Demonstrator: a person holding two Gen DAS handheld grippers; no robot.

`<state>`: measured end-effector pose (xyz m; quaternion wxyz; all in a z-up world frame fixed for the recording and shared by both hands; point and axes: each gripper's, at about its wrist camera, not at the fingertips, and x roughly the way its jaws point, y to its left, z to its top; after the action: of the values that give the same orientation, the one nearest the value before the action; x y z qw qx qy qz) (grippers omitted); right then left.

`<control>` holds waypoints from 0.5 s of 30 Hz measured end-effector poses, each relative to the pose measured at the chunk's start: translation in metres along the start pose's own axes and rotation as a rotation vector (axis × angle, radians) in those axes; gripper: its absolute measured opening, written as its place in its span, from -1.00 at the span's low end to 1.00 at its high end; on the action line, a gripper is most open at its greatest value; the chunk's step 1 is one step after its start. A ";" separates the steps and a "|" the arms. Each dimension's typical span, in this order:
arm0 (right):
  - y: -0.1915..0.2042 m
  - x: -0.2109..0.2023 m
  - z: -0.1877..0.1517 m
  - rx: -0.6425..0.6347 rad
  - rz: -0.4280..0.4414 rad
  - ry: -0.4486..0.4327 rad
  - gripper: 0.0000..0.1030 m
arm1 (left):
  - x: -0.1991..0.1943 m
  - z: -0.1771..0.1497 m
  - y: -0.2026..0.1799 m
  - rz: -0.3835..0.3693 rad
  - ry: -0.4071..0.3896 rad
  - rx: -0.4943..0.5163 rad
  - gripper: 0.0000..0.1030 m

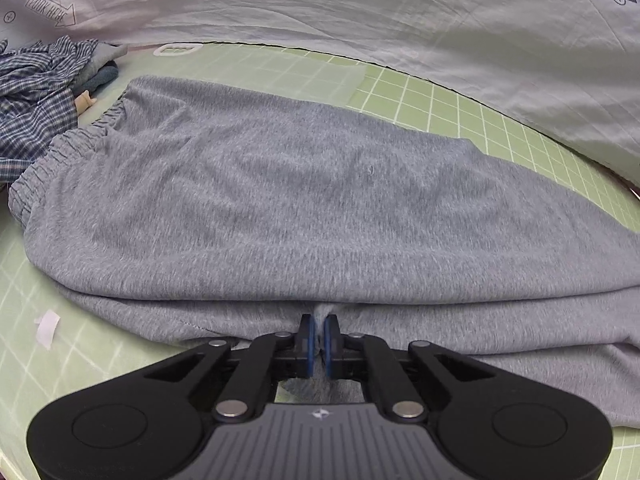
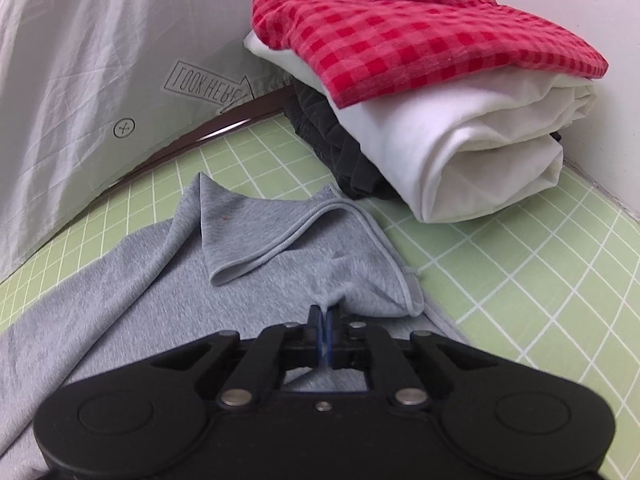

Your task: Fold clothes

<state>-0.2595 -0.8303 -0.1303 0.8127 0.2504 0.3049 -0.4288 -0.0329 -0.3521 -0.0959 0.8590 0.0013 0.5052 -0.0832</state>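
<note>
Grey sweatpants [image 1: 280,200] lie flat on the green grid mat [image 1: 460,104], folded lengthwise, elastic waistband at the left. My left gripper [image 1: 319,326] is shut on a pinch of the pants' near edge, and grey cloth shows between its blue pads. In the right wrist view the leg end of the grey pants [image 2: 256,240] lies rumpled, one hem corner flipped over. My right gripper [image 2: 325,314] is shut on a fold of that grey cloth near the hem.
A crumpled blue plaid garment [image 1: 36,96] lies at the mat's far left. A stack of folded clothes, red check [image 2: 400,28] over white [image 2: 480,152] over black [image 2: 336,140], stands at the far right corner. A white printed sheet [image 1: 360,12] borders the mat behind.
</note>
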 end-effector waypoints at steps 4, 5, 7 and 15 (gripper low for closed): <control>-0.009 -0.029 0.010 -0.029 0.016 -0.076 -0.99 | -0.019 0.005 0.003 -0.021 -0.037 -0.007 -0.90; -0.012 -0.036 0.012 -0.036 0.018 -0.091 -0.99 | -0.025 0.007 0.005 -0.026 -0.047 -0.010 -0.90; -0.018 -0.050 0.014 -0.045 0.021 -0.112 -0.99 | -0.036 0.010 0.008 -0.033 -0.064 -0.016 -0.90; -0.053 -0.069 -0.022 -0.047 -0.056 -0.048 -0.99 | -0.032 -0.012 0.028 -0.008 0.012 -0.068 -0.90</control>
<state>-0.3413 -0.8048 -0.1042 0.8133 0.2121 0.3022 -0.4497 -0.0548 -0.3190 -0.0767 0.8552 -0.0294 0.5128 -0.0694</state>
